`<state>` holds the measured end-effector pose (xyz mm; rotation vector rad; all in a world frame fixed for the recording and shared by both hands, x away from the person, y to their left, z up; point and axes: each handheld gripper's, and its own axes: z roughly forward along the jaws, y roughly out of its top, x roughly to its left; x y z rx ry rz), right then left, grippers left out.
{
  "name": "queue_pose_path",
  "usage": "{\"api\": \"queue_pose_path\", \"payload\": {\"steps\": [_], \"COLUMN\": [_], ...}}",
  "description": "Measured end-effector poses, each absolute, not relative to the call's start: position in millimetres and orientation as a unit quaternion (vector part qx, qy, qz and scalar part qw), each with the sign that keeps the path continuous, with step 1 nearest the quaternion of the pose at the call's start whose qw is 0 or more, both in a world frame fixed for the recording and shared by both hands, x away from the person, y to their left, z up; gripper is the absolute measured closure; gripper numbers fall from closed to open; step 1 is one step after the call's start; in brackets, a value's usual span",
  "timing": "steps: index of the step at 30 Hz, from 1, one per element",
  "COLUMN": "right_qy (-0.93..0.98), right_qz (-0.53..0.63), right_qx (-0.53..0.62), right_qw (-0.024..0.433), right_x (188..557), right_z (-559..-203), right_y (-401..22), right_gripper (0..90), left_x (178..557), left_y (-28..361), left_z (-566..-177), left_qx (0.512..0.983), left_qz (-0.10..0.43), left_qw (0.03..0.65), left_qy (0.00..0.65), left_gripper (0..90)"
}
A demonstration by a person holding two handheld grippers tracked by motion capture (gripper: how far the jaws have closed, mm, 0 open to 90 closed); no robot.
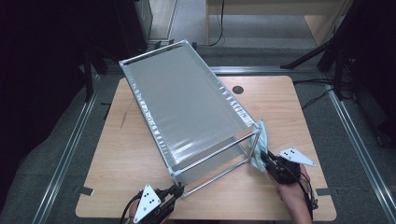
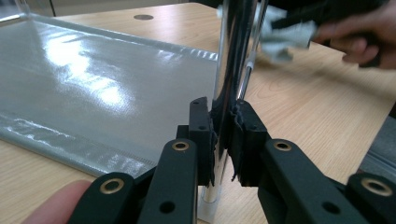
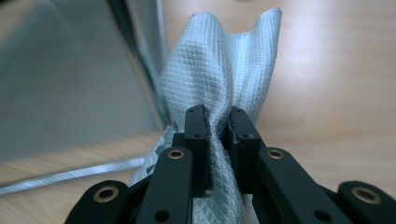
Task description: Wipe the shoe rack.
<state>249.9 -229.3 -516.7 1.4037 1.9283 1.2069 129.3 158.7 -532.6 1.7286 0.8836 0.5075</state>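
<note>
The rack (image 1: 187,105) lies on the table (image 1: 126,158), a chrome tube frame with a grey sheet stretched across it, set at a slant: its far end reaches past the table's far left edge, and its near end stands near the front edge, between the two hands.

Left gripper (image 1: 177,190): clamped on a chrome post (image 2: 223,70) at the rack's near left corner. In the left gripper view the post runs upright between the two pads, which press on it from either side with no gap. A fingertip (image 2: 58,203) shows at the lower left of that view.

Right gripper (image 1: 265,159): closed on a cloth (image 3: 219,65), pale blue-green with a waffle weave. In the right gripper view the fabric is bunched between the pads and stands up above them in two folds (it also hangs below the jaws). From the high view the cloth (image 1: 259,147) lies against the rack's near right corner post, with the gripper just behind it and the right hand (image 1: 294,198) coming in from the front edge. Whether the fabric presses on the tube or merely lies beside it cannot be told.

The left gripper view shows the right hand (image 2: 364,39) with the cloth (image 2: 285,39) farther off, beside the frame's tubes. A dark round cap (image 1: 238,89) sits in the tabletop near the far edge, right of the rack.
</note>
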Motion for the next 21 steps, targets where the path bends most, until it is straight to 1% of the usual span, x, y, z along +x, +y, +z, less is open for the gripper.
{"api": "queue_pose_path", "payload": {"steps": [3, 4, 5, 7, 8, 9, 12, 15, 16, 17, 18, 19, 20, 21], "right_qy": [0.688, 0.688, 0.681, 0.658, 0.658, 0.644, 0.649, 0.677, 0.677, 0.693, 0.704, 0.715, 0.715, 0.739], "right_qz": [0.48, 0.48, 0.494, 0.531, 0.531, 0.551, 0.552, 0.519, 0.519, 0.493, 0.477, 0.458, 0.458, 0.418], "right_qx": [0.487, 0.487, 0.481, 0.46, 0.46, 0.452, 0.442, 0.455, 0.455, 0.471, 0.478, 0.483, 0.483, 0.491], "right_qw": [0.243, 0.243, 0.248, 0.27, 0.27, 0.279, 0.282, 0.257, 0.257, 0.234, 0.221, 0.212, 0.212, 0.196], "right_x": [244.1, 244.1, 240.7, 228.9, 228.9, 222.8, 220.8, 230.0, 230.0, 237.3, 241.0, 244.1, 244.1, 248.8], "right_z": [-491.7, -491.7, -482.6, -458.0, -458.0, -447.7, -446.8, -471.2, -471.2, -490.1, -500.1, -510.3, -510.3, -530.8], "right_y": [-225.2, -225.2, -224.0, -221.1, -221.1, -219.4, -216.6, -213.3, -213.3, -213.2, -213.3, -212.8, -212.8, -210.4], "right_gripper": [81.4, 81.4, 81.4, 81.3, 81.3, 81.3, 81.3, 81.3, 81.3, 81.3, 81.3, 81.3, 81.3, 81.2], "left_x": [129.4, 129.4, 129.3, 129.5, 129.5, 129.9, 130.0, 129.8, 129.8, 129.8, 129.8, 129.7, 129.7, 130.0], "left_y": [159.8, 159.8, 159.9, 160.3, 160.3, 160.6, 160.8, 160.8, 160.8, 161.5, 161.5, 162.0, 162.0, 162.0], "left_z": [-532.7, -532.7, -532.8, -532.9, -532.9, -533.1, -533.3, -533.5, -533.5, -533.5, -533.5, -533.6, -533.6, -533.6], "left_qx": [0.727, 0.727, 0.727, 0.726, 0.726, 0.725, 0.724, 0.724, 0.724, 0.725, 0.725, 0.726, 0.726, 0.726], "left_qz": [0.21, 0.21, 0.209, 0.208, 0.208, 0.205, 0.203, 0.204, 0.204, 0.204, 0.204, 0.203, 0.203, 0.203], "left_qw": [0.539, 0.539, 0.539, 0.54, 0.54, 0.542, 0.543, 0.543, 0.543, 0.543, 0.543, 0.542, 0.542, 0.543], "left_qy": [0.37, 0.37, 0.371, 0.372, 0.372, 0.372, 0.373, 0.373, 0.373, 0.372, 0.372, 0.371, 0.371, 0.371], "left_gripper": [81.2, 81.2, 81.2, 81.2, 81.1, 81.1, 81.0, 81.0, 81.0, 81.1, 81.1, 81.1, 81.1, 81.1]}}
